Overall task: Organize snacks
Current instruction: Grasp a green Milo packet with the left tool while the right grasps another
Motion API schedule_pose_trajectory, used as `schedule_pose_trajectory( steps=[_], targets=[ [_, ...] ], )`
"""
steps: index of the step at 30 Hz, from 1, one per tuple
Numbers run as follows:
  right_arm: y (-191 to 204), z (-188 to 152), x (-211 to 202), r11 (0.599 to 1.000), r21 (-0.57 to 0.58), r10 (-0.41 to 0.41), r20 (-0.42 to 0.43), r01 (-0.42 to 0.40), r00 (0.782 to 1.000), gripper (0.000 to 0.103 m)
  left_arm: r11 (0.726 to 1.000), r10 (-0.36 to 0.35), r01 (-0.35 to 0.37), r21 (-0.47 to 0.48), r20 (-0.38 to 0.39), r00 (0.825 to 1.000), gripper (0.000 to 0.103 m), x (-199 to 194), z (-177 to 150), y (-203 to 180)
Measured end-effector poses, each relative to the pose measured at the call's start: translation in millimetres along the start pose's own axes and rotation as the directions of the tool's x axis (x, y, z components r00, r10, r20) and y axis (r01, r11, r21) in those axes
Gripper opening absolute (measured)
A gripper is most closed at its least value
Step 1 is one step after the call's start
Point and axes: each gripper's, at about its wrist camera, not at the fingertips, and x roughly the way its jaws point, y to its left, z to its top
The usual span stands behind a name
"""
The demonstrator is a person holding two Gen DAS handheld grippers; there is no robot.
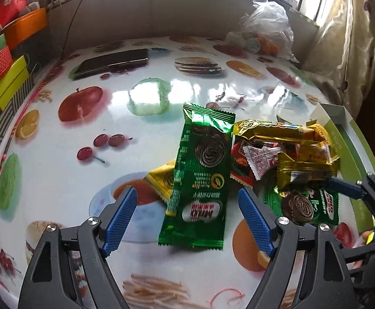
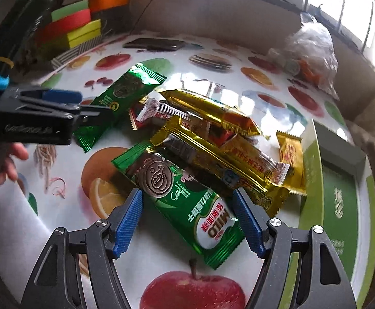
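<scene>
Blue-padded fingers of the left gripper (image 1: pixel 187 206) are spread wide on either side of a green Milo wafer packet (image 1: pixel 200 180), which lies flat on the fruit-printed tablecloth (image 1: pixel 71 154) and is not clamped. To its right a pile of gold snack bars (image 1: pixel 290 139) is heaped beside a green cardboard box (image 2: pixel 341 193). The right gripper (image 2: pixel 187 211) is likewise held wide open around a second Milo packet (image 2: pixel 187 195), nothing gripped. A black phone (image 1: pixel 112 61) is seen at the far edge.
</scene>
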Motion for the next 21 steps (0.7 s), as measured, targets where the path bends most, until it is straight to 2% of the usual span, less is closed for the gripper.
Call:
schedule_pose_trajectory(
  steps=[5,10,12,13,16,19,21],
  targets=[
    [-1.7,4.2,8.2,0.999,-0.040,0.004,-0.024,-0.005,1.000,0.072,0.999,0.038,-0.038,0.016,-0.003,0.999,0.081,5.4,7.1,-3.2],
    [-4.5,6.8,13.0,0.999,-0.027,0.037,-0.026,-0.037,0.999,0.072,1.000,0.026,-0.026,0.012,-0.007,1.000,0.081,10.5,9.6,-3.6],
    [-6.9,7.1,14.6,0.999,-0.003,0.047,-0.029,-0.047,0.998,0.072,1.000,0.019,-0.019,0.009,-0.005,1.000,0.076,11.5,10.1,-3.4],
    [-8.1,7.3,15.2,0.999,0.012,0.053,-0.031,-0.052,0.998,0.072,1.000,0.020,-0.020,0.007,-0.010,1.000,0.069,12.8,10.4,-3.4],
    [-11.1,7.3,15.6,0.997,0.052,0.062,-0.032,-0.061,0.998,0.070,1.000,0.014,-0.014,0.002,-0.017,1.000,0.062,15.2,10.0,-3.0],
    [-11.3,6.9,14.5,0.997,0.060,0.055,-0.029,-0.053,0.998,0.065,1.000,0.006,-0.006,0.007,-0.008,1.000,0.050,12.4,10.1,-4.0],
    [-12.0,6.5,13.7,0.997,0.065,0.053,-0.028,-0.051,0.998,0.061,1.000,0.009,-0.009,0.006,-0.006,1.000,0.049,11.2,10.6,-4.6]
  ],
)
